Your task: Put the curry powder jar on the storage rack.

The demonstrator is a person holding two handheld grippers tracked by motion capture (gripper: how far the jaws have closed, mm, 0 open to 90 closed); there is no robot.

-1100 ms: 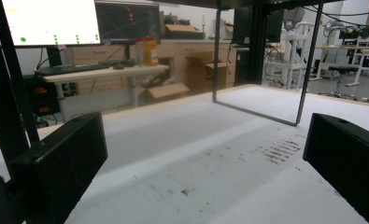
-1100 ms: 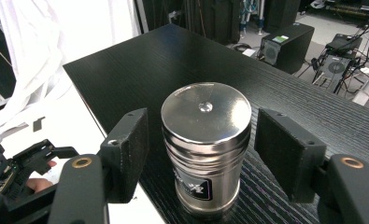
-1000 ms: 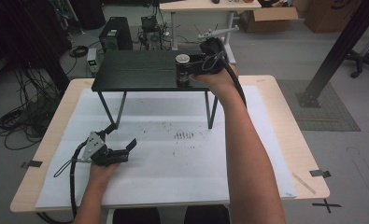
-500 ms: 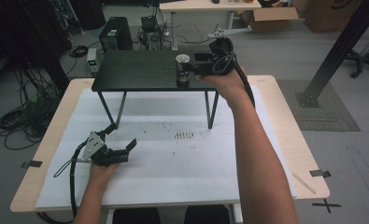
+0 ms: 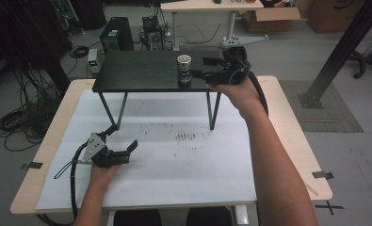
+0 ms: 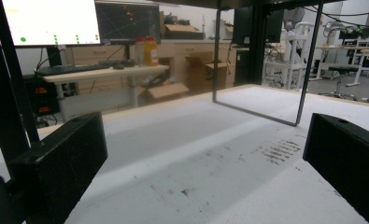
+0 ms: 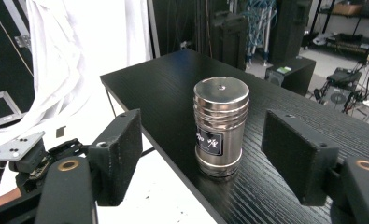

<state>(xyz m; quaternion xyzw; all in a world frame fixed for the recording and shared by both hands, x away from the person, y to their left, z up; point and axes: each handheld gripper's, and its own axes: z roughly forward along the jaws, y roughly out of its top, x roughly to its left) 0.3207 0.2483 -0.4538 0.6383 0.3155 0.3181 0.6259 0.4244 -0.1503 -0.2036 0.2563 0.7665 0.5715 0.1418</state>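
Observation:
A shiny metal canister [image 5: 184, 69] with a black label stands upright near the front right of a black shelf [image 5: 136, 70]. My right gripper [image 5: 203, 68] hovers just right of it, open, jaws pointing at it. In the right gripper view the canister [image 7: 220, 112] stands a little ahead of the wide-apart jaws of that gripper [image 7: 204, 156], untouched by either. My left gripper [image 5: 128, 151] rests low over the white sheet [image 5: 188, 165] at the front left, open and holding nothing. The left gripper view has that gripper [image 6: 201, 158] with only stained sheet between its jaws.
The black shelf stands on thin metal legs [image 5: 213, 110] over the white-covered table; one leg frame [image 6: 303, 65] rises ahead of the left gripper. Dark smudges [image 5: 186, 136] mark the sheet's middle. Cables, computers and boxes lie on the floor beyond.
My right gripper has drawn back to the right, away from the canister, which stays upright in place. The left gripper has not moved.

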